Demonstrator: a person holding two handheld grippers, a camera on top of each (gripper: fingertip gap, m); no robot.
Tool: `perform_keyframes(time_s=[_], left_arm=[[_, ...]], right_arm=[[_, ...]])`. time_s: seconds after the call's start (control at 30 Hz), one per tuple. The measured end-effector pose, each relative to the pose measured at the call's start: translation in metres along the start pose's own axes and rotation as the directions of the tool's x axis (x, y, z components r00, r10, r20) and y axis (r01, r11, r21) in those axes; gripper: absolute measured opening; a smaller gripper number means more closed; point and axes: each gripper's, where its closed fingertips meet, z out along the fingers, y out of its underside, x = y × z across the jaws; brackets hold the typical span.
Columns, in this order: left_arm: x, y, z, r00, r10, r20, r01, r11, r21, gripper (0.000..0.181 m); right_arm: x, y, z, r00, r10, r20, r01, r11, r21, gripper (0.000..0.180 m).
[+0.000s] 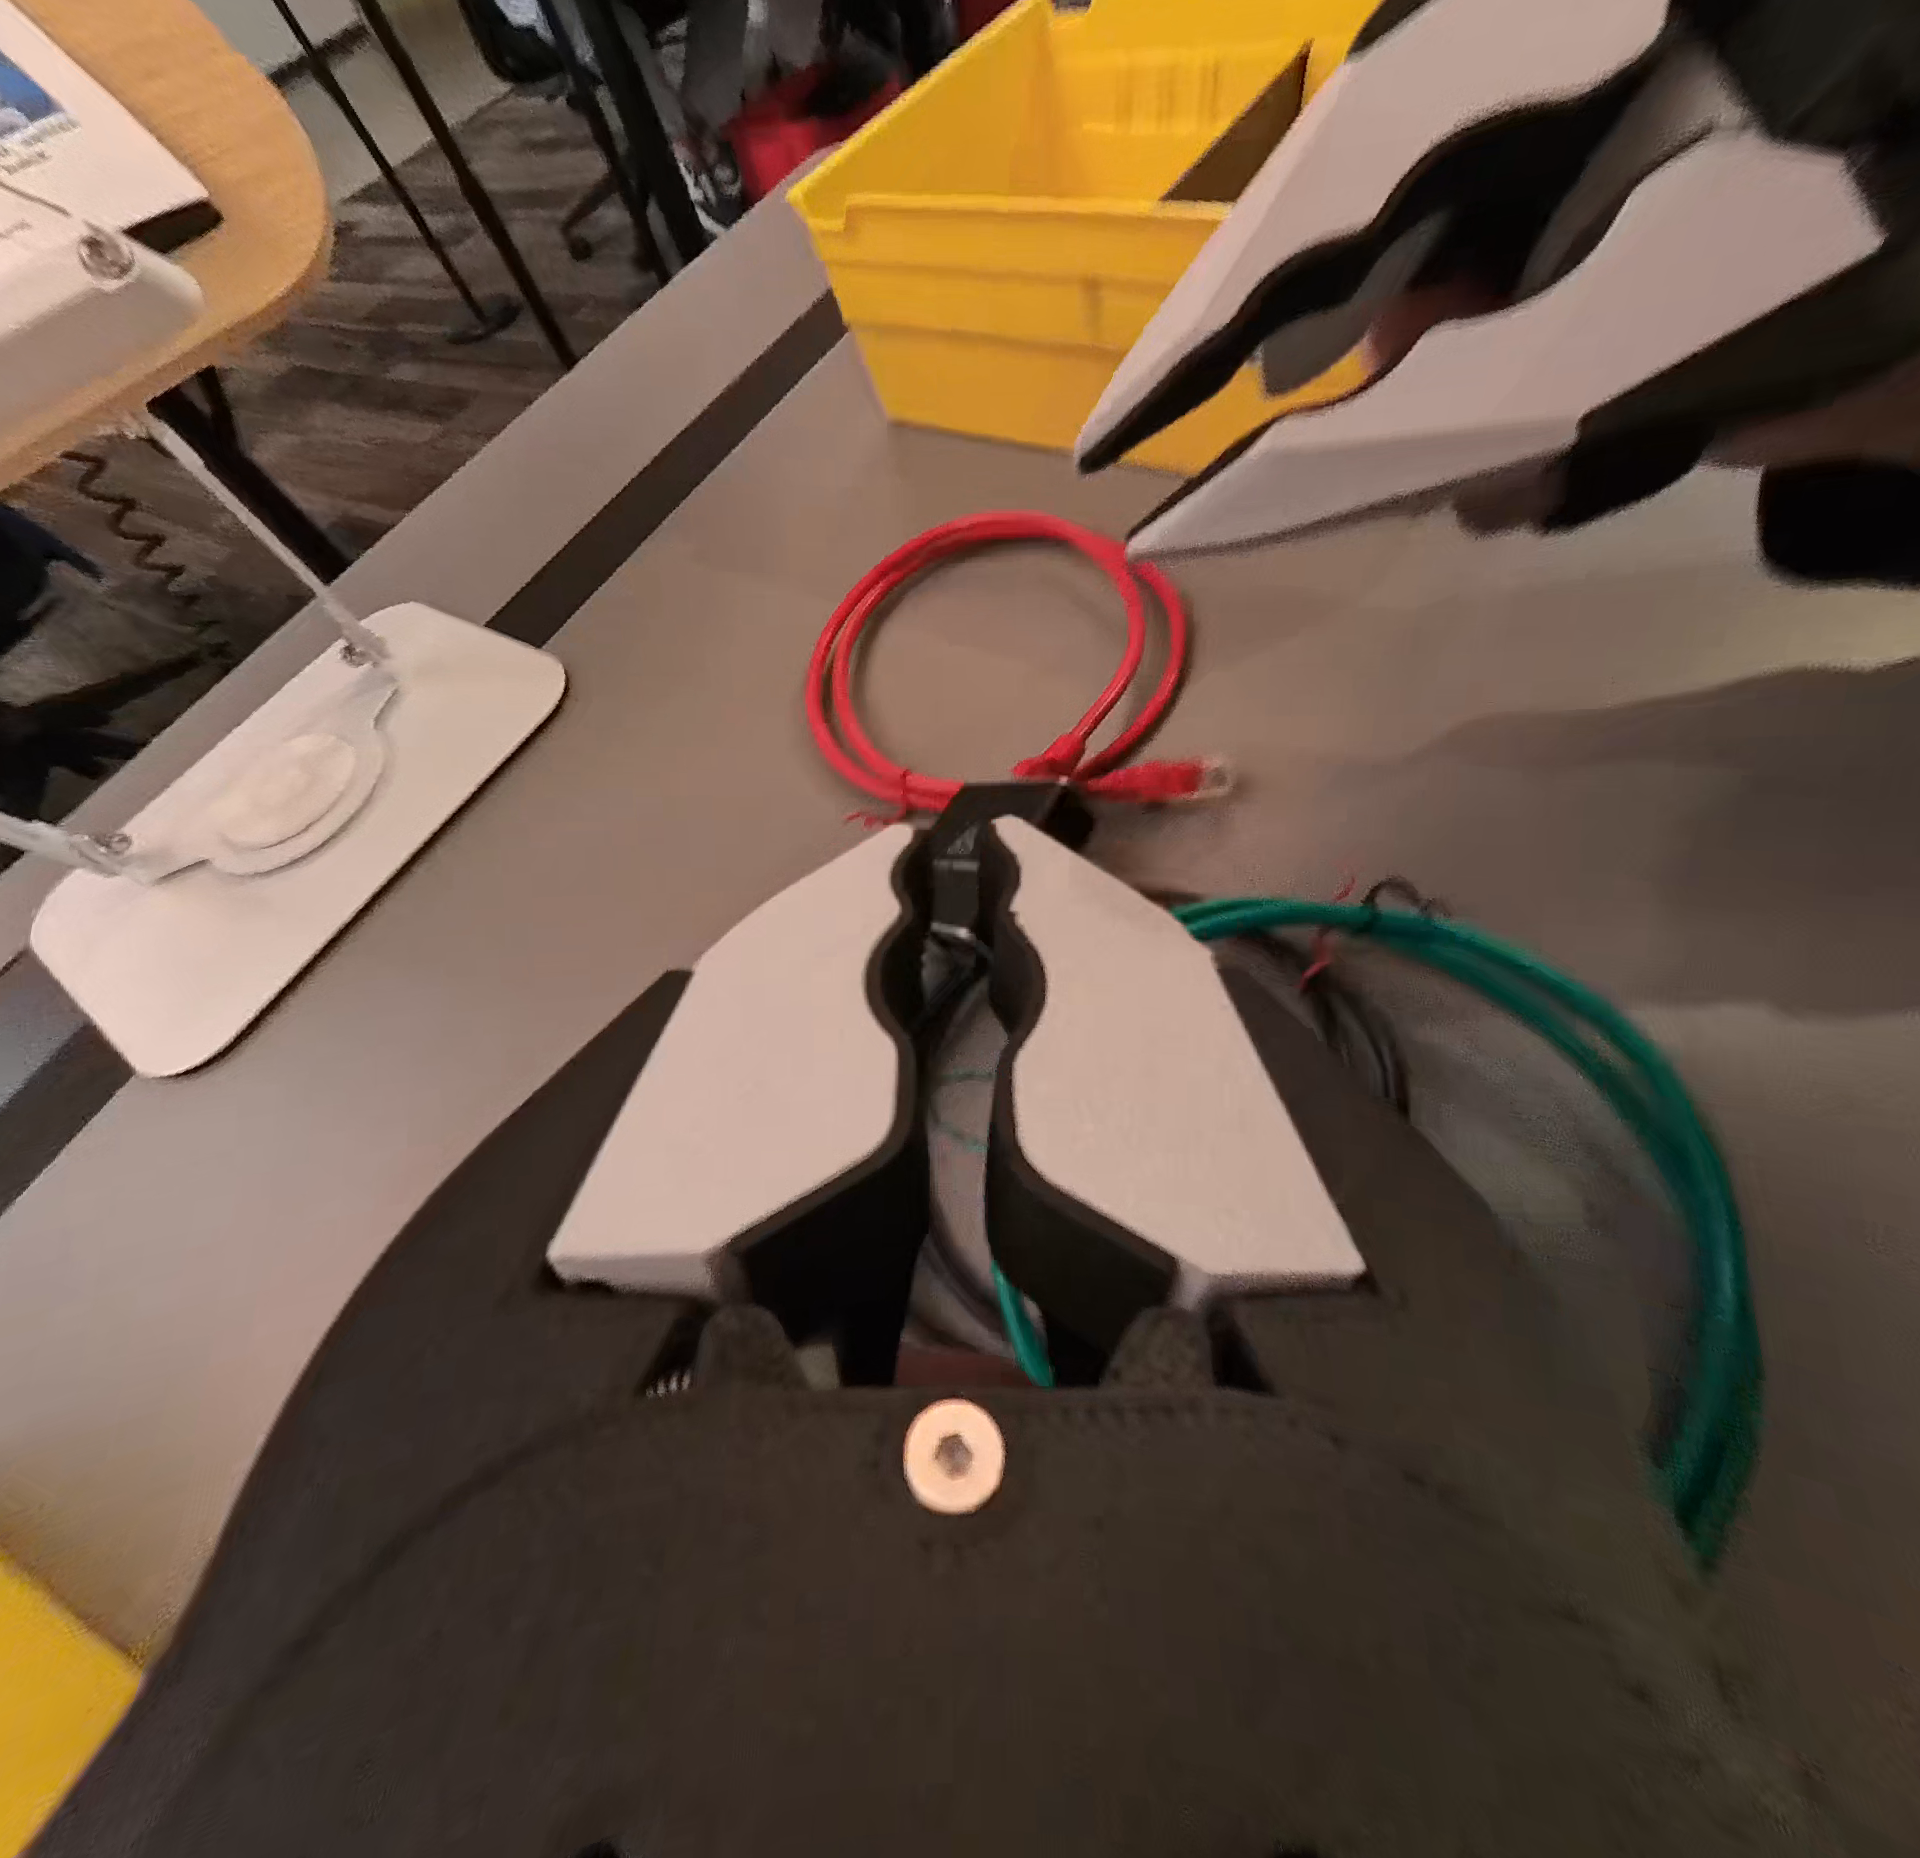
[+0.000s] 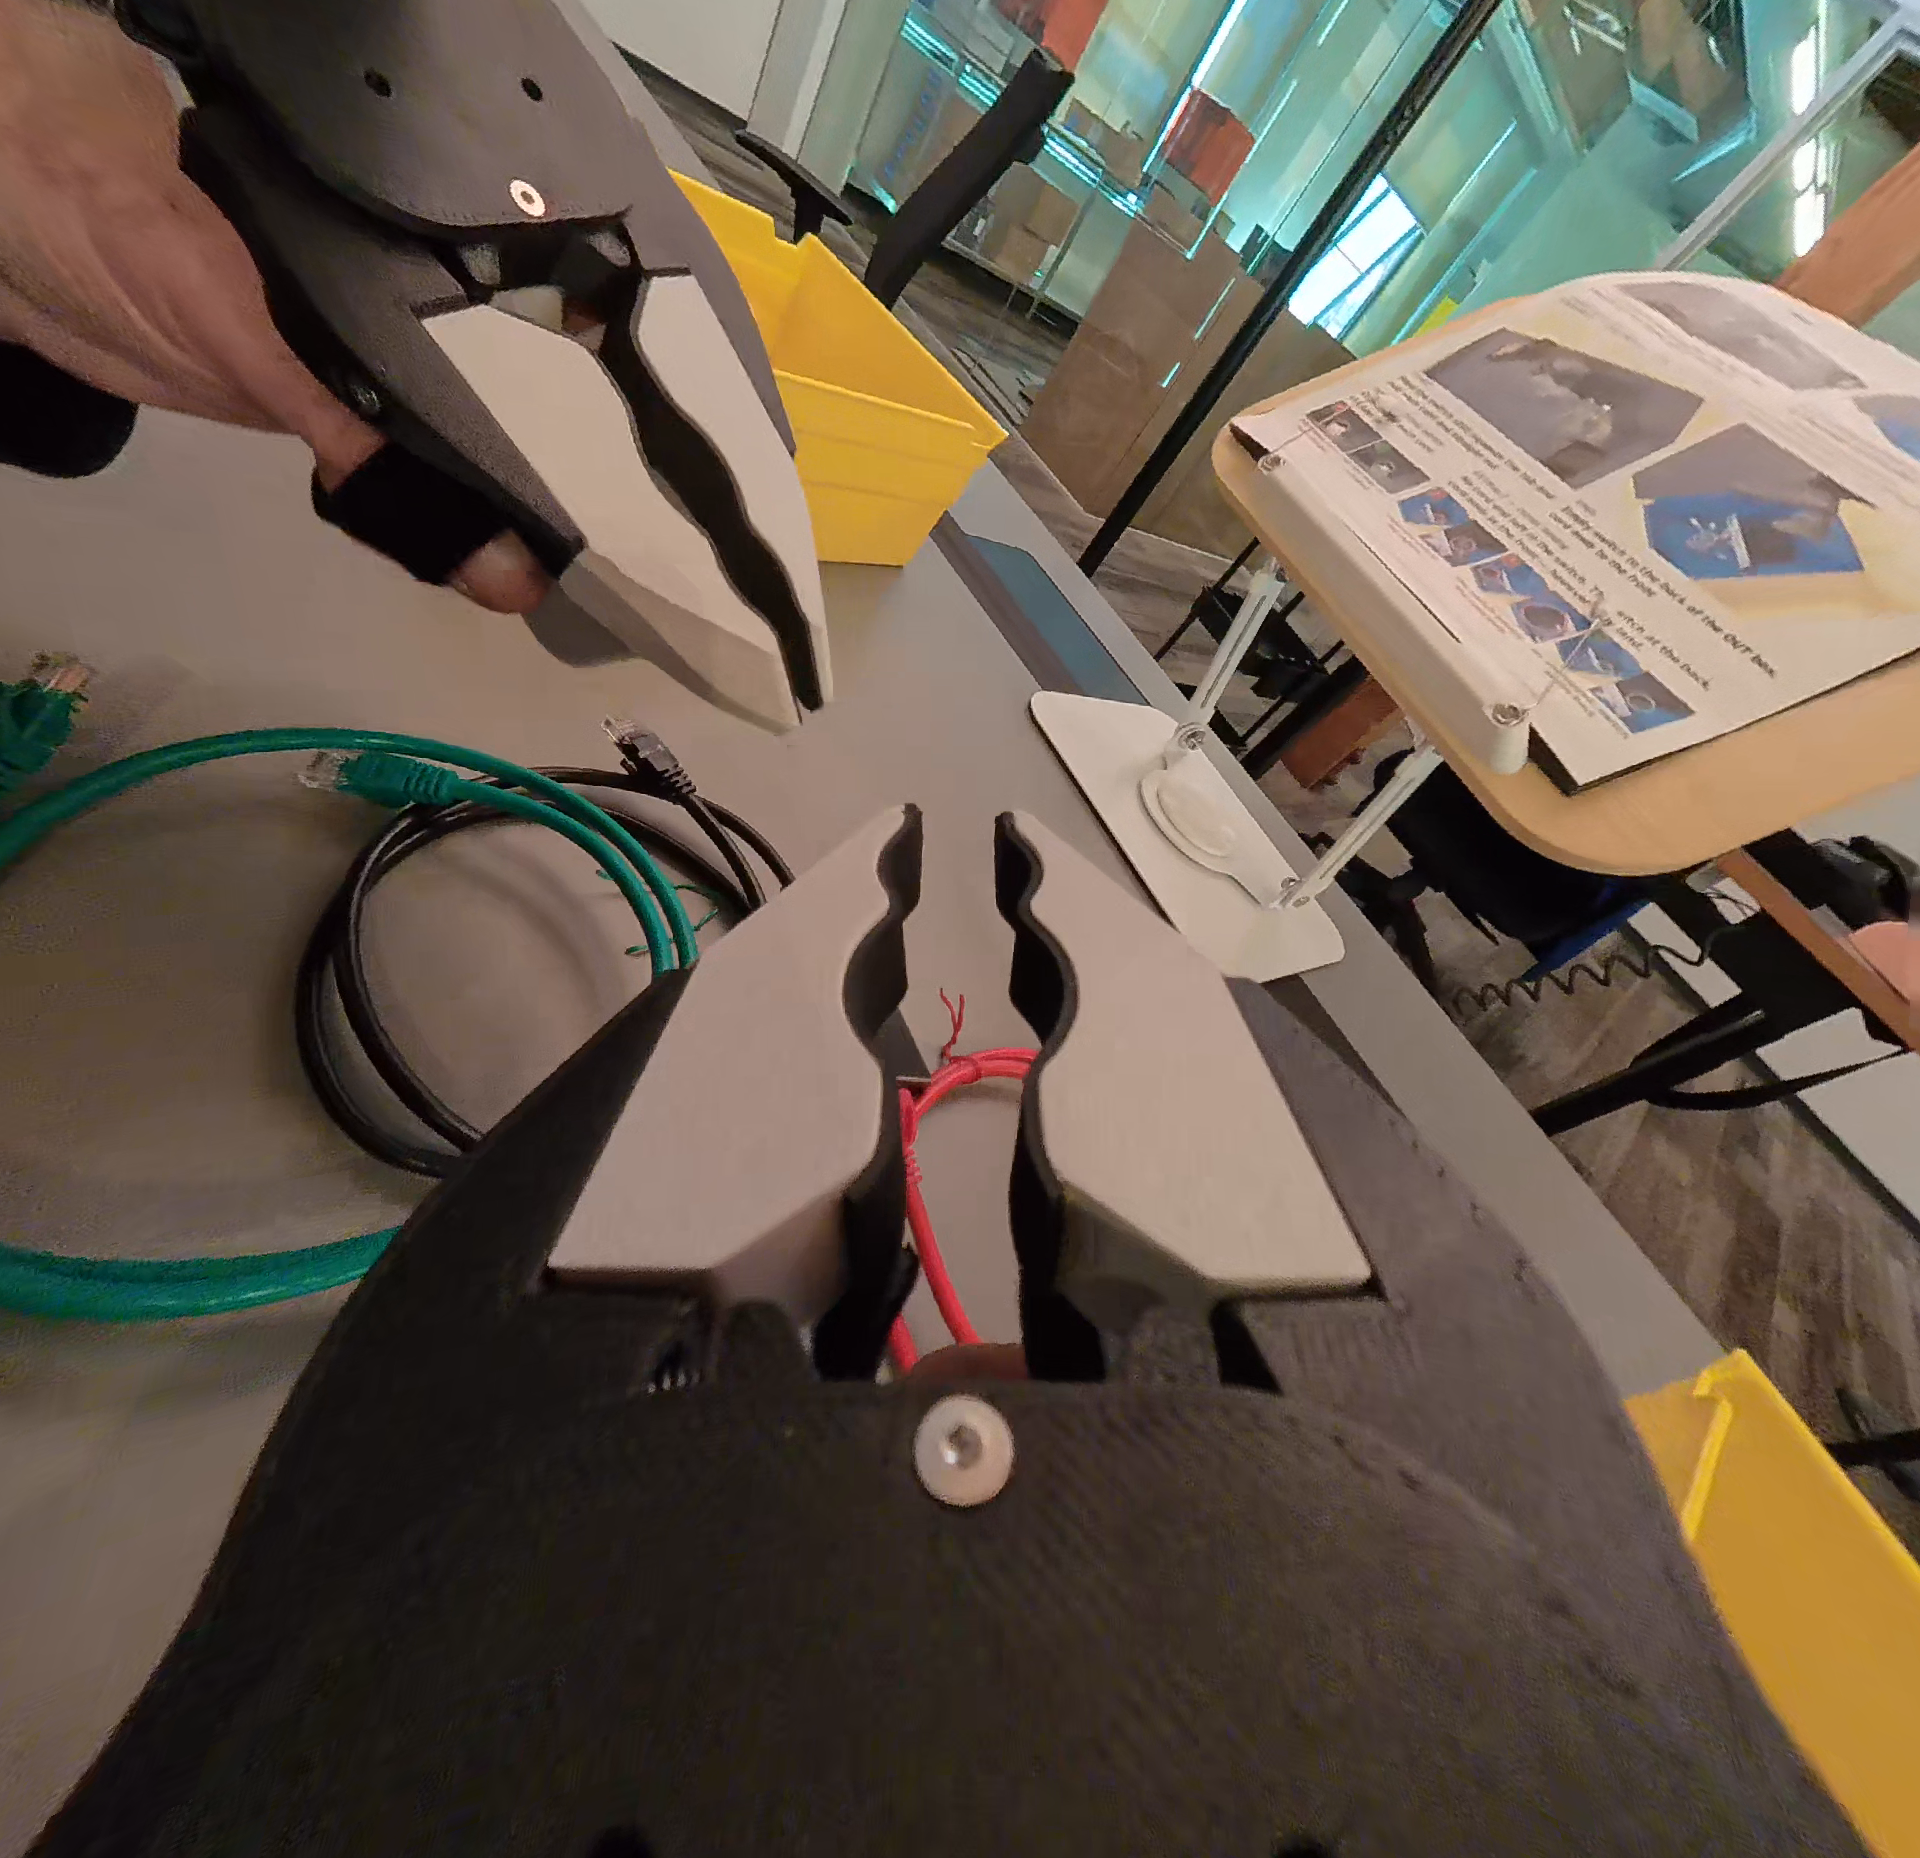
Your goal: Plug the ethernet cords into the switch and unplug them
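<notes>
The big yellow plastic bin (image 1: 997, 250) looks smooth and a bit shiny. The flat grey table top (image 1: 644, 561) looks smooth and dull. The thin red cord (image 1: 997, 655) and thin green cord (image 2: 499, 790) look rubbery and smooth.

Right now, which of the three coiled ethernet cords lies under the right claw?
The red ethernet cord: its coil shows through the open right claw. The green cord and the black cord lie off to the side.
</notes>
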Motion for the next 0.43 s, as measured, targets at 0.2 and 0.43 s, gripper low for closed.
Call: perform_keyframes(time_s=[0.2, 0.43], left_arm=[[0.002, 0.034, -0.004, 0.994, 0.084, -0.064, -0.096, 0.973, -0.208, 0.021], [0.001, 0.070, 0.009, 0.998, -0.043, -0.049, 0.022, 0.930, -0.366, 0.026]], right_arm=[[-0.006, 0.008, 0.003, 0.999, 0.037, 0.036, -0.036, 0.999, -0.017, 0.012], [-0.013, 0.018, 0.009, 0.994, 0.085, 0.065, -0.083, 0.996, -0.034, 0.011]])
